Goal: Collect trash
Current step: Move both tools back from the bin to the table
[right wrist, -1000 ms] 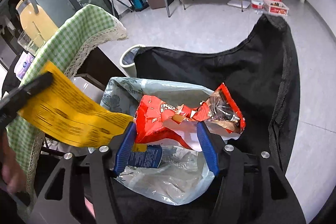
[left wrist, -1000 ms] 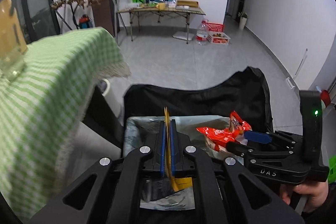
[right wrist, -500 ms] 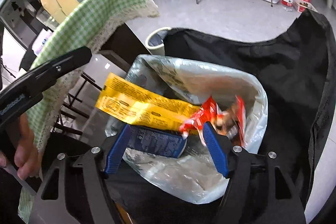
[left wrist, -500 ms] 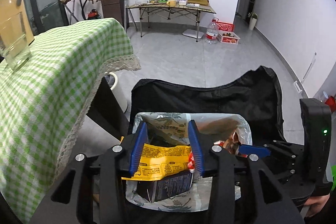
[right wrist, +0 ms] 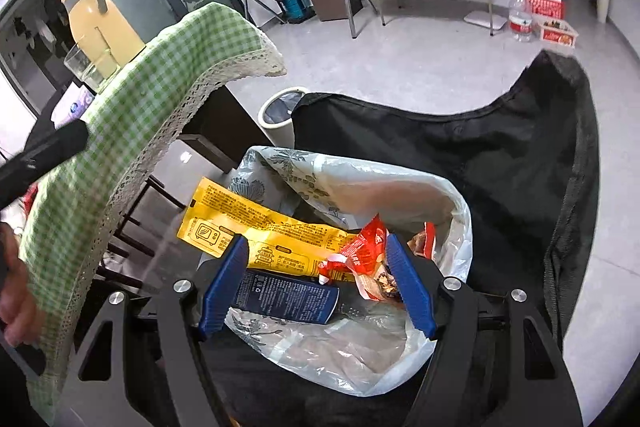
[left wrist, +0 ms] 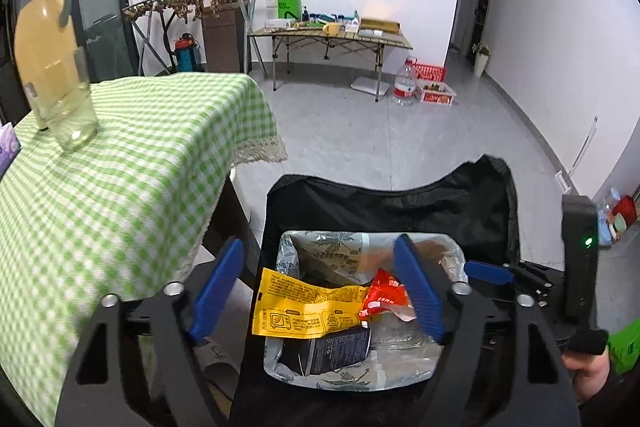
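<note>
A printed plastic trash bag (left wrist: 316, 249) (right wrist: 436, 195) sits open on a black folding chair (left wrist: 384, 205) (right wrist: 512, 147). In it lie a yellow wrapper (left wrist: 304, 313) (right wrist: 256, 227), a red snack wrapper (left wrist: 384, 293) (right wrist: 360, 251) and a dark blue box (left wrist: 328, 349) (right wrist: 286, 293). My left gripper (left wrist: 316, 291) is open and empty above the bag. My right gripper (right wrist: 316, 283) is open and empty above the bag; it also shows at the right of the left wrist view (left wrist: 486, 271).
A table with a green checked cloth (left wrist: 132, 163) (right wrist: 160, 75) stands to the left, bearing a glass (left wrist: 74, 107) and a yellow jug (left wrist: 44, 27). A white bin (right wrist: 280, 115) stands on the floor behind the chair. A folding table (left wrist: 328, 39) stands far back.
Both grippers opened: the left let go of the yellow wrapper, the right of the red wrapper. Both wrappers dropped into the bag. Both grippers rose and pulled back.
</note>
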